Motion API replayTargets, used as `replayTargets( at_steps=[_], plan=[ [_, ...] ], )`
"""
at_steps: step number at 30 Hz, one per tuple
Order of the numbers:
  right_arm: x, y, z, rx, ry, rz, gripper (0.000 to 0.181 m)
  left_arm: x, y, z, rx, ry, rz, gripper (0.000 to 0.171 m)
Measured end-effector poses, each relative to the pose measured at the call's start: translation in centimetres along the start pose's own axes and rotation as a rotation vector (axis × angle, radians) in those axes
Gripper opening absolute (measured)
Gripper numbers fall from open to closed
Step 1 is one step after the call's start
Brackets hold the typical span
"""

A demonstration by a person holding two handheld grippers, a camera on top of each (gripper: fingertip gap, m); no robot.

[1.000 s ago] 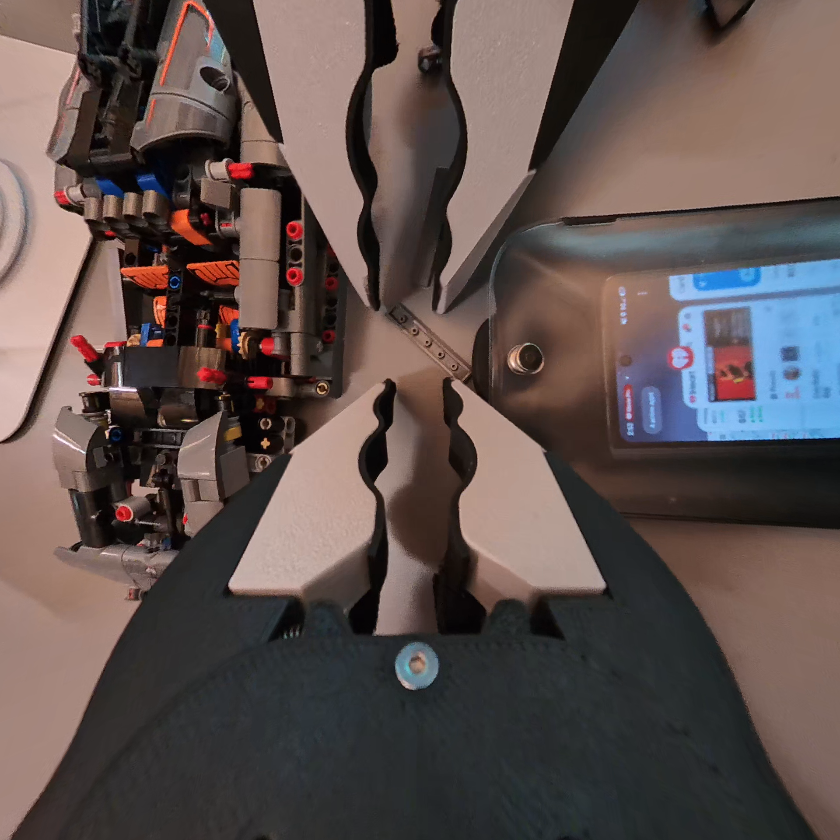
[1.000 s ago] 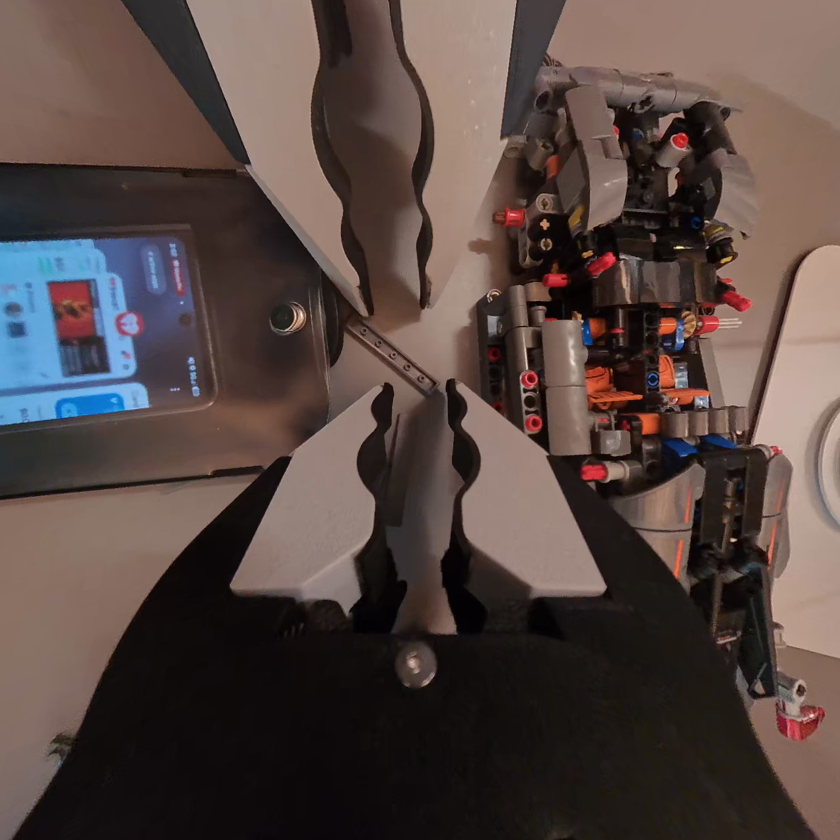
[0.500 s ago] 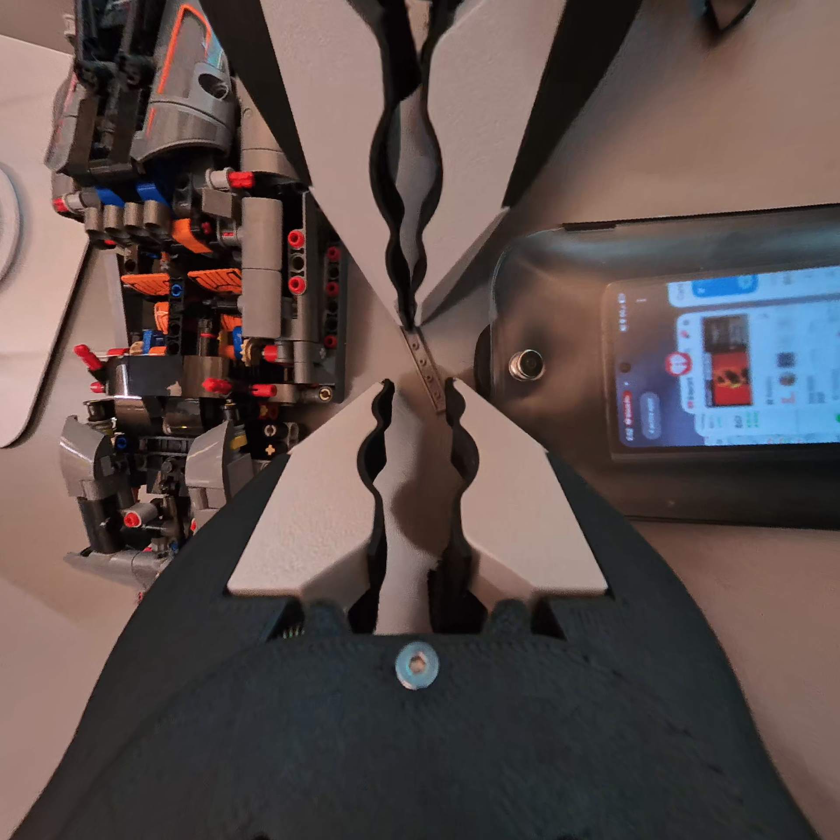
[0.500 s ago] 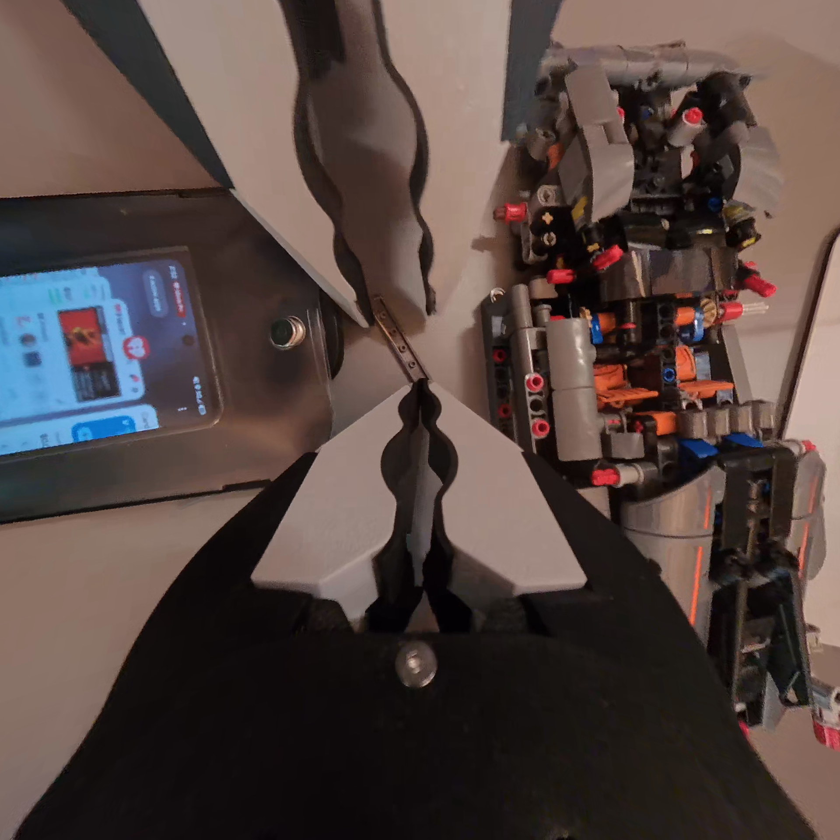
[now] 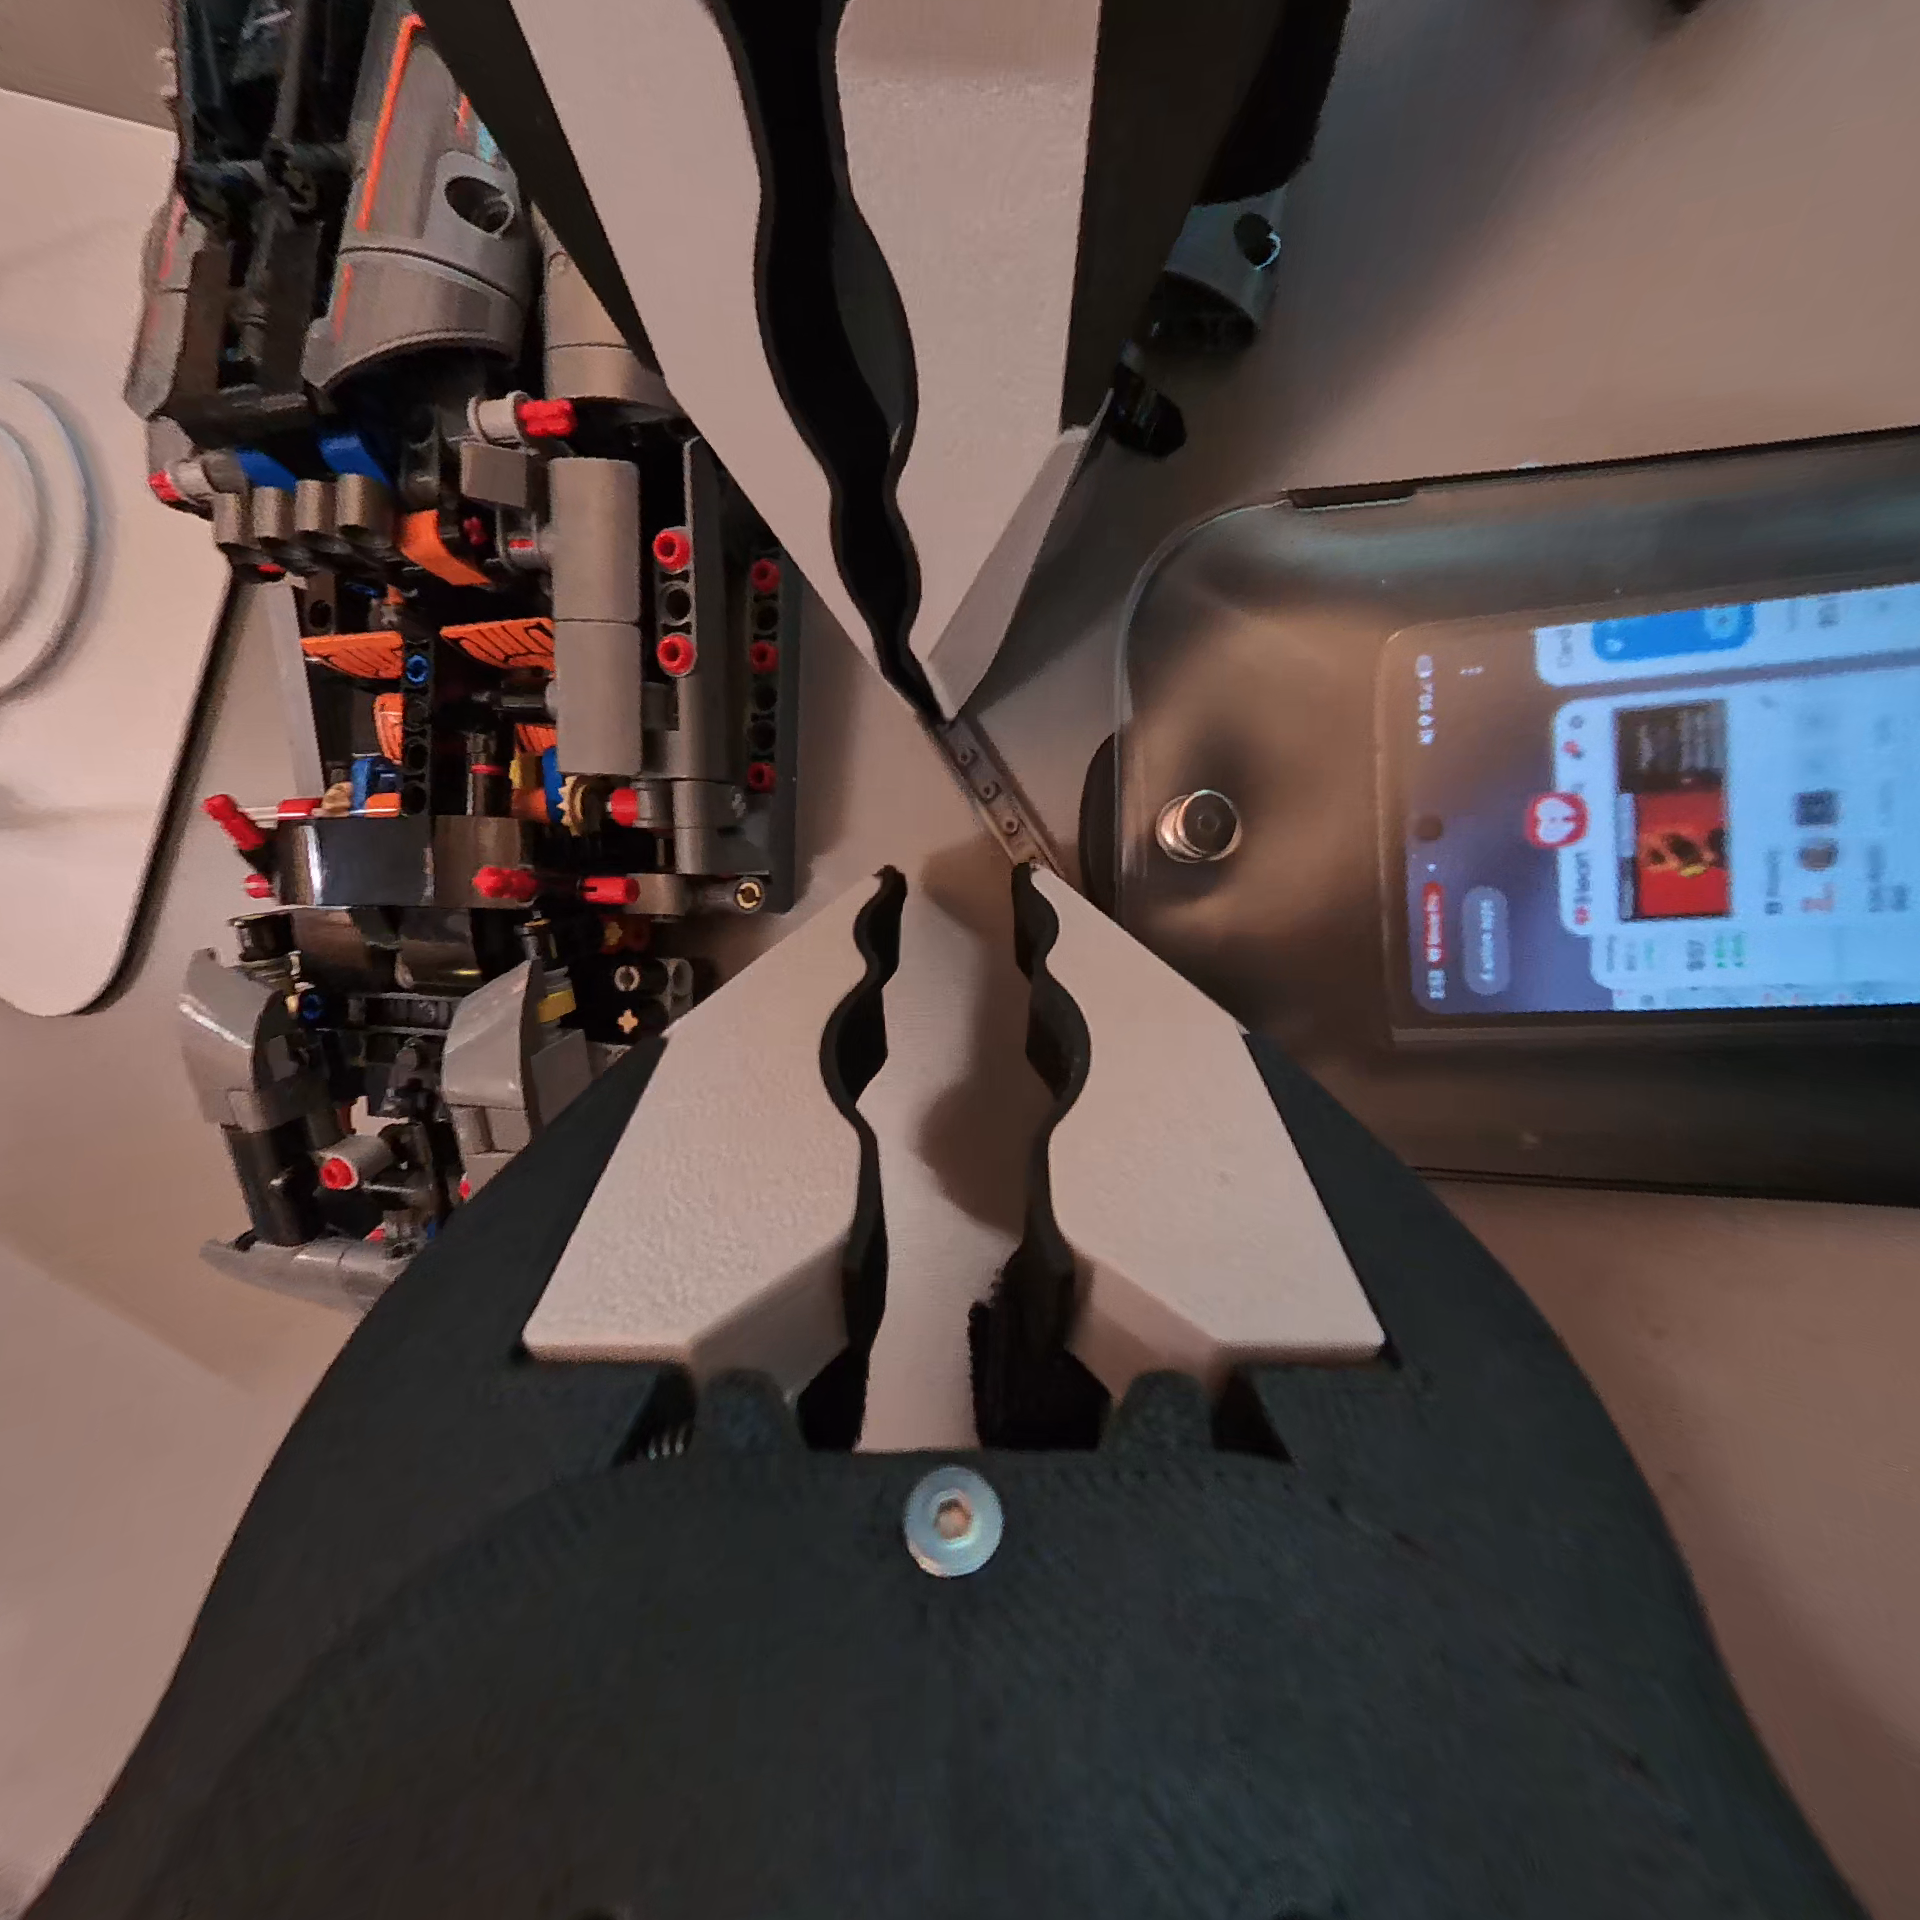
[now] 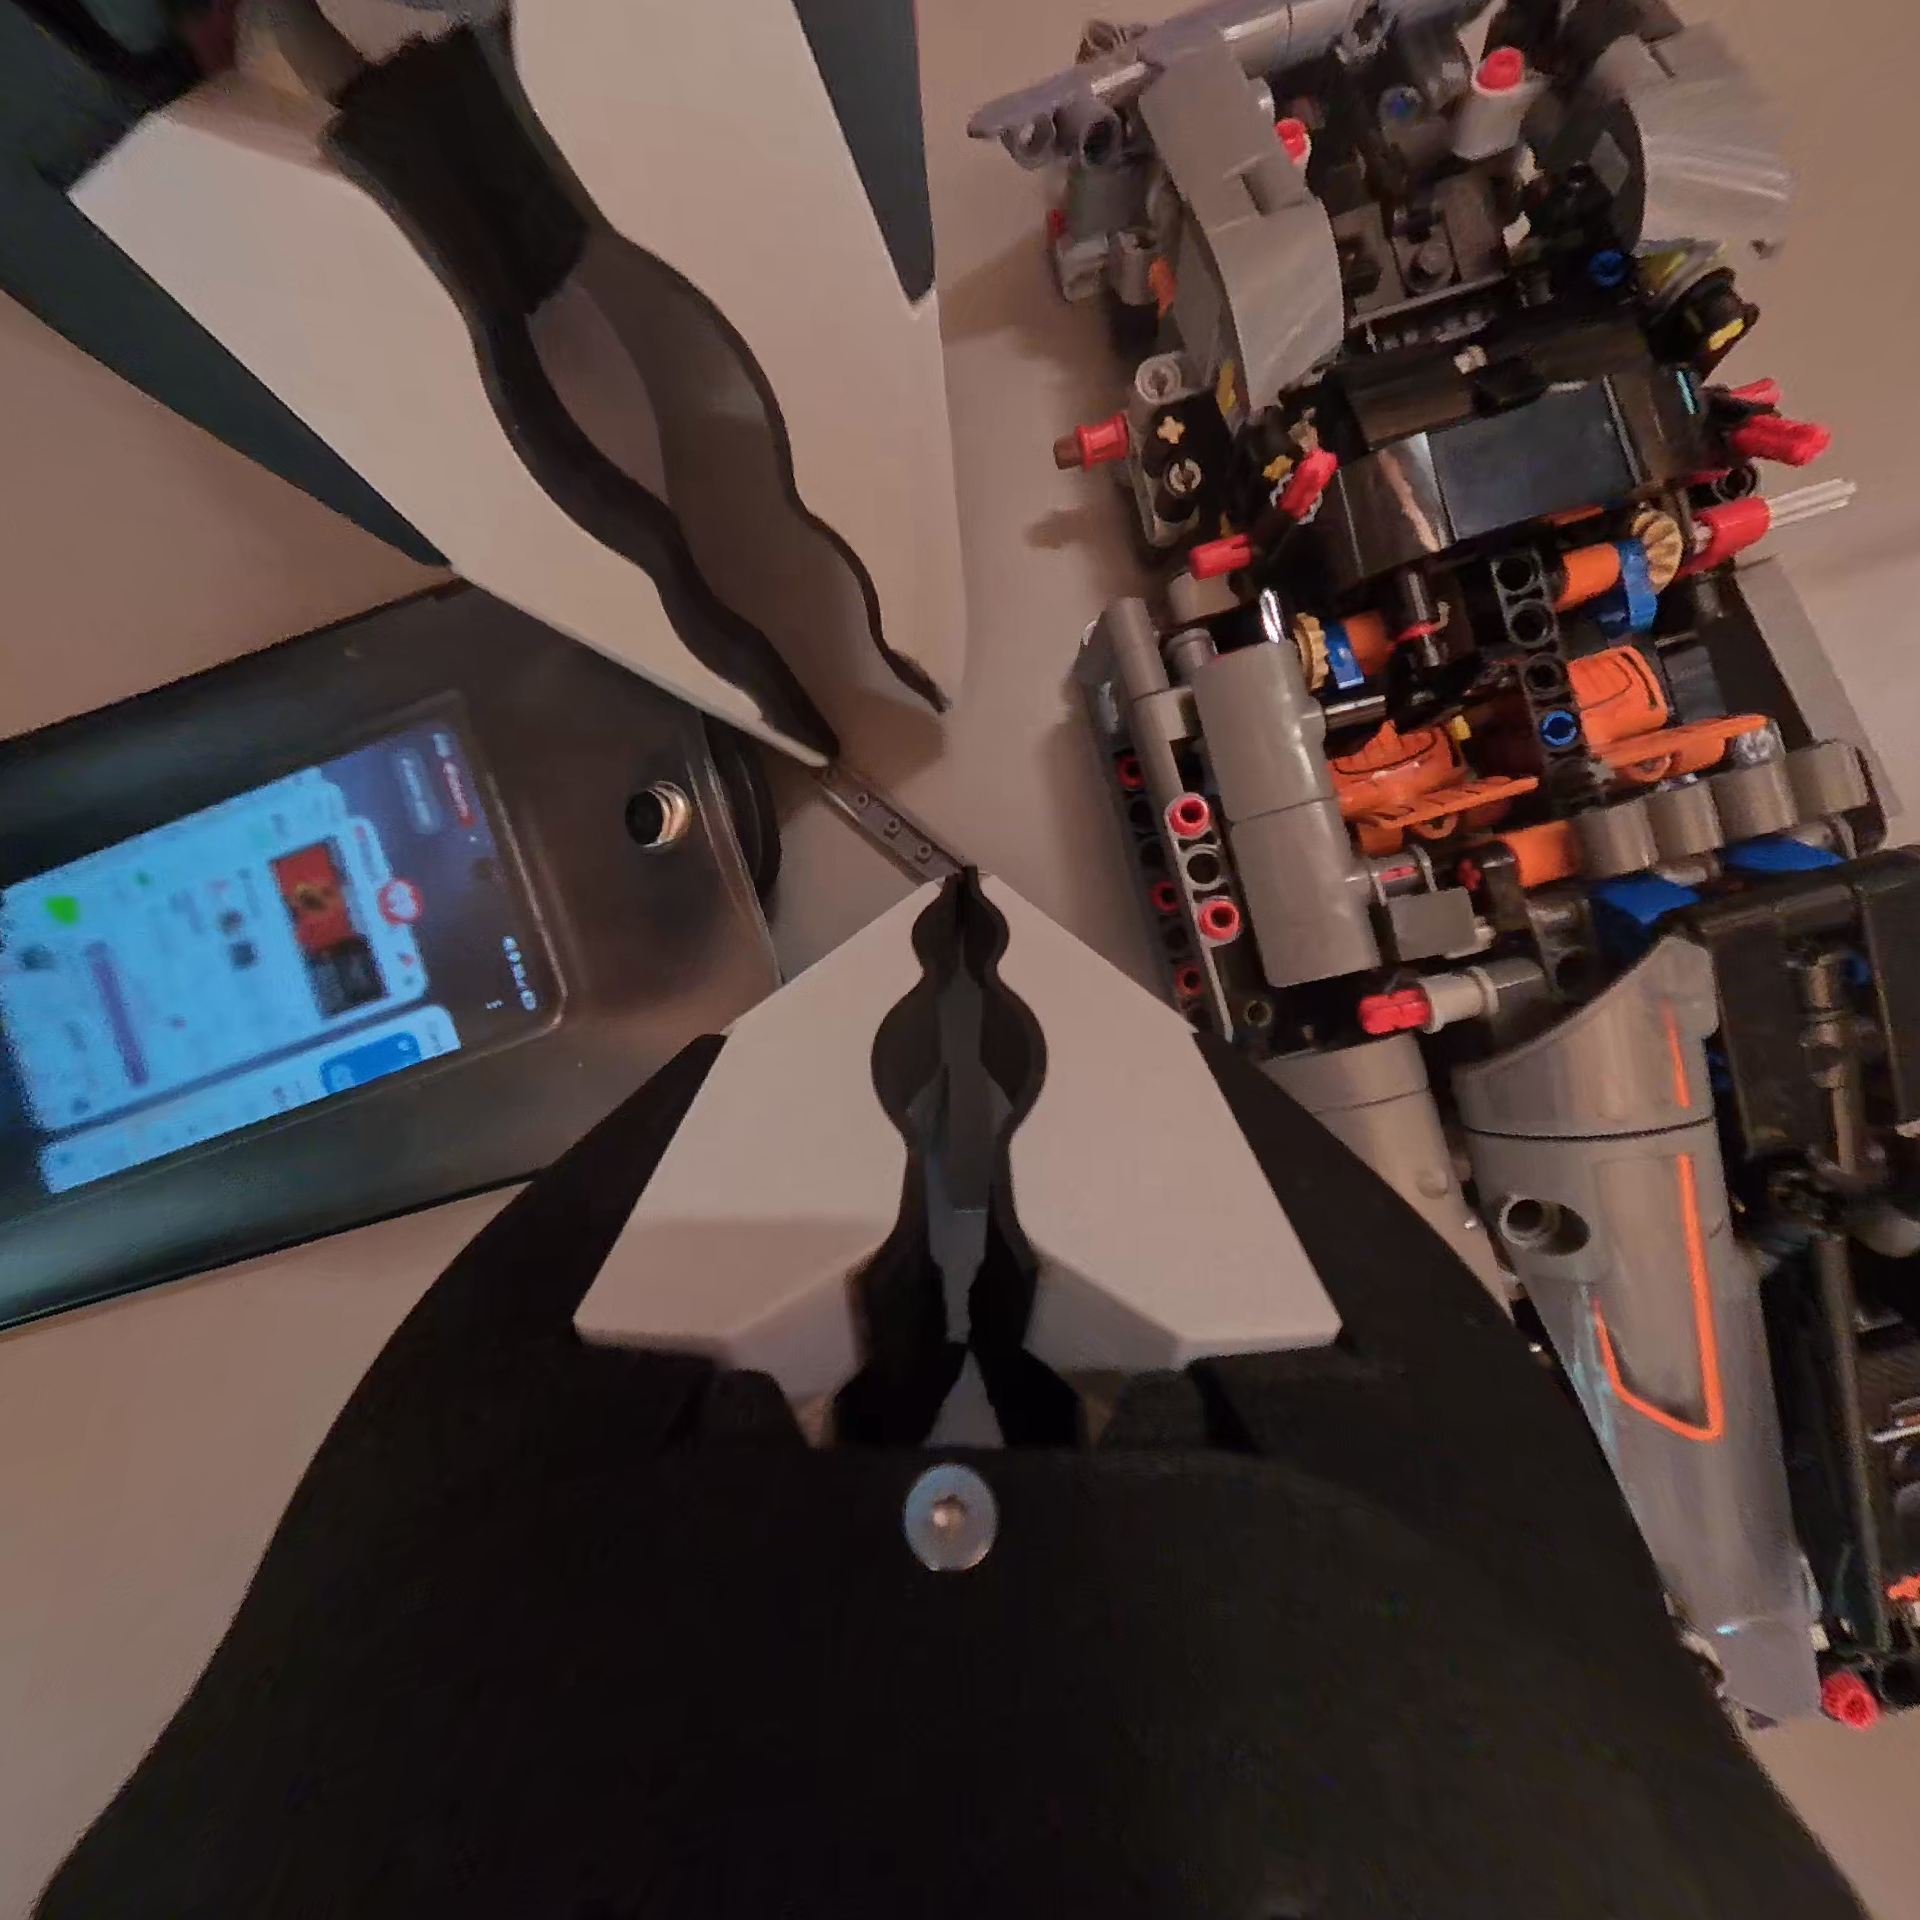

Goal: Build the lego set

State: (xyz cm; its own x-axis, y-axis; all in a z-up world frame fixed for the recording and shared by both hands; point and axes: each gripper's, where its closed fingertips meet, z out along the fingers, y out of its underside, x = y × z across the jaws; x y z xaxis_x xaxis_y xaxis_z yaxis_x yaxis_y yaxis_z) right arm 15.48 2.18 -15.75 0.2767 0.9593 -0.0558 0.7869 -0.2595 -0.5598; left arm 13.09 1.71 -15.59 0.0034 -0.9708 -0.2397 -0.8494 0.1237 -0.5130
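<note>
Right gripper (image 6: 961, 883) has its jaws pinched closed on one end of a thin grey lego beam (image 6: 894, 826), a narrow strip with a row of small holes. The beam runs diagonally between the two grippers, its other end at the tip of the left gripper (image 5: 951, 883). Left jaws are spread apart with a clear gap; the beam end sits against the tip of one finger (image 5: 1049, 904), not clamped. Cannot tell whether the beam rests on the desk (image 6: 156, 1455) or is lifted off it.

The partly built lego model (image 6: 1455, 727), grey and black with orange panels, red pins and blue bits, lies on the desk just beside the beam: on the right in the right wrist view, on the left in the left wrist view (image 5: 499, 675).

On the other side of the beam, a phone (image 5: 1662, 810) with a lit screen sits in a dark glossy tray (image 5: 1247, 644), whose rounded corner is near the beam. A pale flat board (image 5: 94, 727) lies at the far left edge of the left wrist view, beyond the model.
</note>
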Motion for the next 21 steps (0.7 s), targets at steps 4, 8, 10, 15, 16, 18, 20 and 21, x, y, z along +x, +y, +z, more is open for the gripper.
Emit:
replayTargets(
  at_steps=[4, 8, 10, 15, 16, 18, 20, 21],
  plan=[
    [0.4, -0.1, -0.2, -0.012, 0.058, -0.075, 0.0, 0.1, 0.0, -0.1, 0.0, 0.02, -0.029, 0.021],
    [-0.2, -0.2, 0.2, -0.017, 0.057, -0.156, 0.006, -0.2, 0.4, -0.2, -0.026, -0.008, -0.037, 0.022],
    [0.1, -0.2, 0.5, -0.022, 0.08, -0.181, 0.015, -0.2, 0.2, -0.5, 0.0, -0.002, -0.065, 0.022],
    [0.8, -1.9, -3.0, 0.031, 0.148, -0.221, 0.021, -1.7, 0.9, -3.3, 0.04, -0.1, -0.172, 0.024],
    [1.1, -2.2, -4.5, 0.031, 0.177, -0.212, 0.025, -1.6, 0.9, -4.4, 0.071, -0.106, -0.216, 0.027],
    [1.2, -2.6, -7.5, 0.036, 0.208, -0.174, 0.019, -0.7, 1.2, -6.4, 0.112, -0.09, -0.31, 0.031],
    [0.0, -2.1, -9.7, 0.0, 0.156, -0.096, 0.007, 0.5, 2.0, -8.0, 0.124, -0.098, -0.388, 0.028],
    [-1.1, -1.3, -10.4, -0.049, 0.125, -0.061, 0.005, 1.3, 2.6, -8.6, 0.118, -0.094, -0.412, 0.024]
  ],
)
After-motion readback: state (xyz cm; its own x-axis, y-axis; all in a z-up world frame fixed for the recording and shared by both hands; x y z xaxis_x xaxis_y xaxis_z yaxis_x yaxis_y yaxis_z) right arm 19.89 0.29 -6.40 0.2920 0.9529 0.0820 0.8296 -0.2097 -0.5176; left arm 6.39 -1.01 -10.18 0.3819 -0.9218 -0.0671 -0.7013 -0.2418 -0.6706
